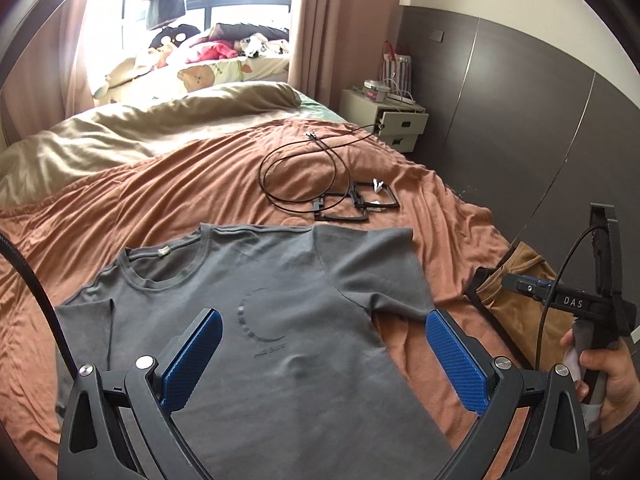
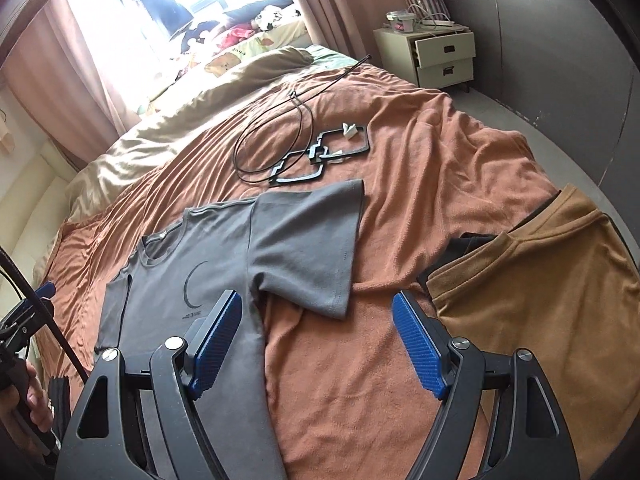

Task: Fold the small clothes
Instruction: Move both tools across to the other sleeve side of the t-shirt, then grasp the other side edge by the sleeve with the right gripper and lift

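Left gripper (image 1: 320,344) hovers wide over the grey tee (image 1: 260,320); right gripper (image 2: 316,332) gapes wide above its sleeve, empty.

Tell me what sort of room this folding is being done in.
A bedroom, most likely. The grey T-shirt lies spread on a bed with an orange-brown cover, a white nightstand with drawers stands beside it, and curtains frame a bright window behind the pillows.
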Action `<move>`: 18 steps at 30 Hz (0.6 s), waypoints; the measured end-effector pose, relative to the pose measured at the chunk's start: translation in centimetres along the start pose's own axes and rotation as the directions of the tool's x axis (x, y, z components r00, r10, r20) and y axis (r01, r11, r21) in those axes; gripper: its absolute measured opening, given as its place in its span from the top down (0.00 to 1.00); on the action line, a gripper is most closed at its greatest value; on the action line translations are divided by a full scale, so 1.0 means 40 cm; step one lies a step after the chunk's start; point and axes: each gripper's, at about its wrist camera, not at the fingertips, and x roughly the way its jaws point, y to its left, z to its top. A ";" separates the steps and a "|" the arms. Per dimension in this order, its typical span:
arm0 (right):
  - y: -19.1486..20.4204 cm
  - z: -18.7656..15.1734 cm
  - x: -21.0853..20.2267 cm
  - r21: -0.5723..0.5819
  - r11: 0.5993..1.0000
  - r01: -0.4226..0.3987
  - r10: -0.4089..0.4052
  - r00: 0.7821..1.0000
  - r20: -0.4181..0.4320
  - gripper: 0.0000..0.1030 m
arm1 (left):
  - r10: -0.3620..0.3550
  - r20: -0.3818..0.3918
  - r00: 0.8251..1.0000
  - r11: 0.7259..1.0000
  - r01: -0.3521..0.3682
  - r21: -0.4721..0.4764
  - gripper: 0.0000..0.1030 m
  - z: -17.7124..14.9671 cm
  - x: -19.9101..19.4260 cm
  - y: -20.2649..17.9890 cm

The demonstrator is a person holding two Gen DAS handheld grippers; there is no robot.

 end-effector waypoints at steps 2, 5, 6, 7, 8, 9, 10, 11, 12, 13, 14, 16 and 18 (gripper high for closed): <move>-0.014 0.009 0.038 0.018 1.000 -0.022 0.022 1.000 -0.015 0.26 | -0.009 -0.015 1.000 1.000 0.009 0.000 0.01 0.006 0.040 -0.005; -0.032 0.024 0.102 0.038 0.999 -0.034 0.036 0.999 -0.035 0.26 | -0.022 -0.037 0.999 1.000 0.022 0.000 0.03 0.011 0.104 -0.011; -0.038 0.029 0.125 0.047 0.998 -0.038 0.040 0.998 -0.044 0.26 | -0.024 -0.044 0.999 1.000 0.024 -0.001 0.05 0.011 0.126 -0.011; -0.044 0.035 0.152 0.059 0.997 -0.042 0.046 0.997 -0.057 0.26 | -0.024 -0.050 0.998 1.000 0.024 -0.001 0.07 0.011 0.149 -0.010; -0.052 0.041 0.180 0.073 0.996 -0.043 0.048 0.996 -0.070 0.26 | -0.025 -0.059 0.998 1.000 0.025 -0.003 0.12 0.011 0.175 -0.009; -0.063 0.046 0.204 0.086 0.995 -0.049 0.055 0.995 -0.078 0.26 | -0.031 -0.071 0.997 0.999 0.031 -0.007 0.19 0.009 0.201 -0.007; -0.069 0.051 0.228 0.099 0.993 -0.065 0.073 0.994 -0.085 0.26 | -0.045 -0.083 0.995 0.999 0.044 -0.017 0.23 0.008 0.228 -0.003; -0.074 0.055 0.251 0.108 0.991 -0.082 0.093 0.991 -0.092 0.26 | -0.064 -0.098 0.993 0.998 0.061 -0.031 0.30 0.005 0.255 0.002; -0.081 0.059 0.277 0.114 0.989 -0.094 0.106 0.989 -0.102 0.26 | -0.074 -0.113 0.991 0.997 0.069 -0.046 0.33 0.002 0.283 0.006; -0.088 0.065 0.302 0.120 0.988 -0.102 0.115 0.987 -0.112 0.26 | -0.073 -0.126 0.989 0.996 0.066 -0.056 0.36 -0.002 0.310 0.009; -0.096 0.072 0.325 0.127 0.986 -0.106 0.121 0.986 -0.117 0.26 | -0.067 -0.139 0.988 0.996 0.059 -0.060 0.40 -0.007 0.336 0.011; -0.116 0.087 0.363 0.144 0.984 -0.106 0.124 0.985 -0.123 0.26 | -0.071 -0.163 0.984 0.996 0.061 -0.064 0.46 -0.017 0.387 0.013; -0.137 0.098 0.398 0.171 0.978 -0.121 0.145 0.980 -0.134 0.36 | -0.077 -0.189 0.979 0.996 0.065 -0.068 0.55 -0.028 0.435 0.015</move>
